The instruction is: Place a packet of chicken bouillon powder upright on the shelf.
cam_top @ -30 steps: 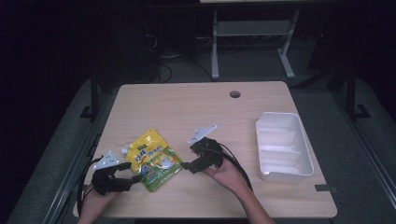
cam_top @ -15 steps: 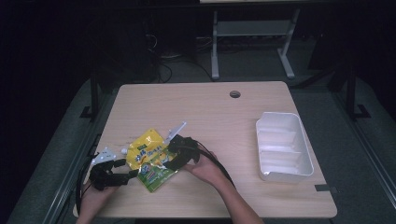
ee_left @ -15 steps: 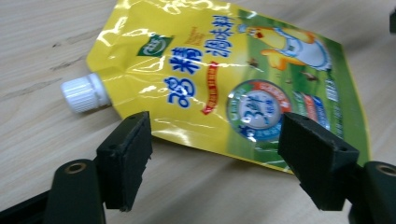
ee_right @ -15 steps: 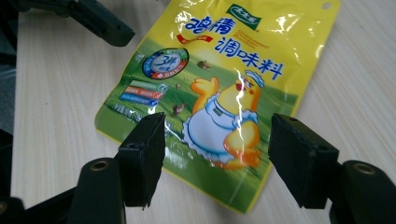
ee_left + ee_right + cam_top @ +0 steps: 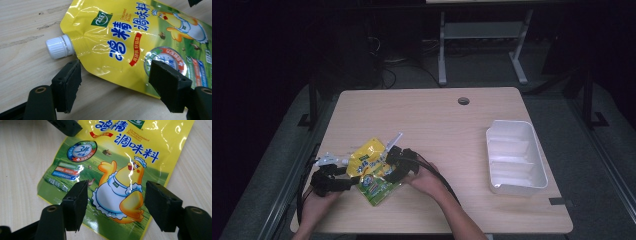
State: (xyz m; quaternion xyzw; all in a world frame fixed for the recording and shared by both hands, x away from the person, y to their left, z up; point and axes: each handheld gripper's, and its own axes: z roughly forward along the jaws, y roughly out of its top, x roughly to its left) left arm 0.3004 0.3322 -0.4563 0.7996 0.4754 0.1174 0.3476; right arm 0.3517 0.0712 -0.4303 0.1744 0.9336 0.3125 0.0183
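Both grippers stood wide over the yellow seasoning pouch (image 5: 373, 171) — right gripper (image 5: 116, 205) straddling its chicken picture, jaws just closing a little, left gripper (image 5: 117, 86) spanning its edge below the white cap (image 5: 59, 46).

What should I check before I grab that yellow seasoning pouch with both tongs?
1. Pouch lying flat on the table: ok.
2. White cap screwed on the spout: ok.
3. Left tongs open around the pouch's lower edge, pads not pressing: ok.
4. Right tongs have just been closing but stand open over the chicken picture, the pouch between them: ok.
5. White tray free of contents, away to the right: ok.
6. Pads low enough to catch the film: cannot tell.
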